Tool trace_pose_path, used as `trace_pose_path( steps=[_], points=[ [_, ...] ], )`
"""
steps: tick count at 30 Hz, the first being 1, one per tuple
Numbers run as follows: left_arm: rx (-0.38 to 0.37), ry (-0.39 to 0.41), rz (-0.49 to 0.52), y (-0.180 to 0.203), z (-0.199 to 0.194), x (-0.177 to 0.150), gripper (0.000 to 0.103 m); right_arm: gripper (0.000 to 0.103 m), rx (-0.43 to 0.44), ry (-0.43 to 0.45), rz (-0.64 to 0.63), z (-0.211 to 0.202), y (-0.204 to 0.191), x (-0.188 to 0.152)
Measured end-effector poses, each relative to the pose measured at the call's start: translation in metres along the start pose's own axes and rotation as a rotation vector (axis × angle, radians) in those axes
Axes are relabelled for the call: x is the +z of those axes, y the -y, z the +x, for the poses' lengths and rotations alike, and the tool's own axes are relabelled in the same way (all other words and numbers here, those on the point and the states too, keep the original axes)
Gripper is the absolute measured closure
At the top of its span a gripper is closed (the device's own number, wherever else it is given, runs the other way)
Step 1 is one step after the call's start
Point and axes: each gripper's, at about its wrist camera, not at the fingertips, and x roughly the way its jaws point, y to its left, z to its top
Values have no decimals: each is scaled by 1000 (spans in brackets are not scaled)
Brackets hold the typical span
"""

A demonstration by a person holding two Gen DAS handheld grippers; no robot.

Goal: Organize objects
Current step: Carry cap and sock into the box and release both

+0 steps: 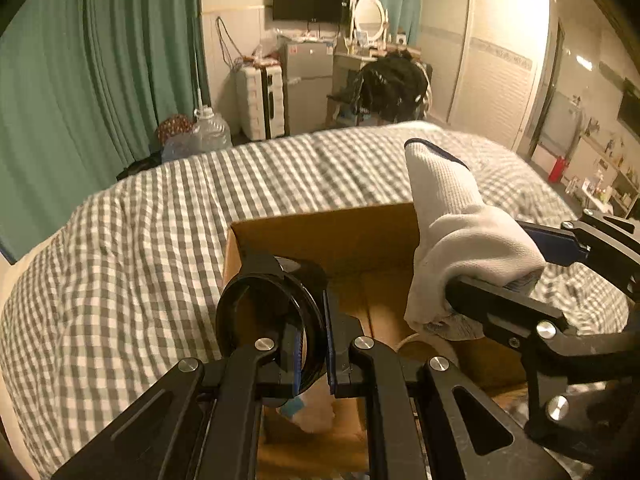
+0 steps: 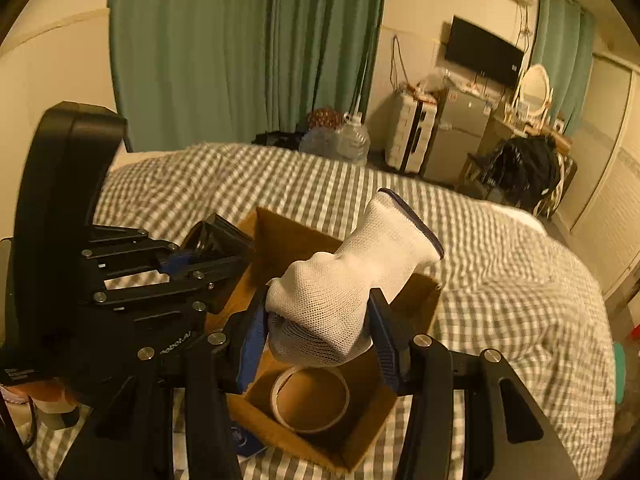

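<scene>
An open cardboard box [image 1: 320, 232] [image 2: 416, 300] sits on the checked bed. My left gripper [image 1: 310, 332] is shut on a black round lid-like object [image 1: 272, 312] at the box's left rim; this gripper and object also show in the right wrist view [image 2: 212, 240]. My right gripper [image 2: 320, 320] is shut on a bunched white knit glove with a dark cuff [image 2: 352, 280] [image 1: 448, 216], held above the box. A roll of tape [image 2: 310, 398] lies on the box floor below the glove.
The grey-and-white checked duvet [image 1: 140, 260] [image 2: 500, 280] surrounds the box. Green curtains [image 1: 100, 60], water jugs [image 1: 208, 132], a small fridge [image 1: 308, 84], a chair with dark clothes [image 1: 392, 80] and a sliding wardrobe [image 1: 492, 68] stand beyond the bed.
</scene>
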Motion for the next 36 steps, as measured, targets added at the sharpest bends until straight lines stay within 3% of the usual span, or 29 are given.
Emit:
trace_pose_path(
  steps=[8,13,15,16,17,18,25,29,36],
  points=[
    [-24,-60,60,6,38,-12,94,55,18,-69,36,47,21,-23],
    [-10,-90,82,11,39,-17,89,48,26,-65,61,46,27,-31],
    [-4,-85,74,12,32,-16,69,43,11,-45,62,37,26,-29],
    [2,-77,65,11,27,-16,59,41,-7,-31,58,31,24,-27],
    [8,-68,55,11,23,-15,39,37,-25,-13,51,25,23,-25],
    [12,-54,42,10,16,-14,31,34,-47,7,48,17,22,-22],
    [59,-7,7,3,-44,-8,31,24,-98,96,68,-51,19,-10],
    [98,56,-11,0,-92,-6,10,13,-167,144,36,-96,16,-5],
    [125,161,16,9,-172,-15,4,8,-202,225,25,-176,-7,-5]
  ],
)
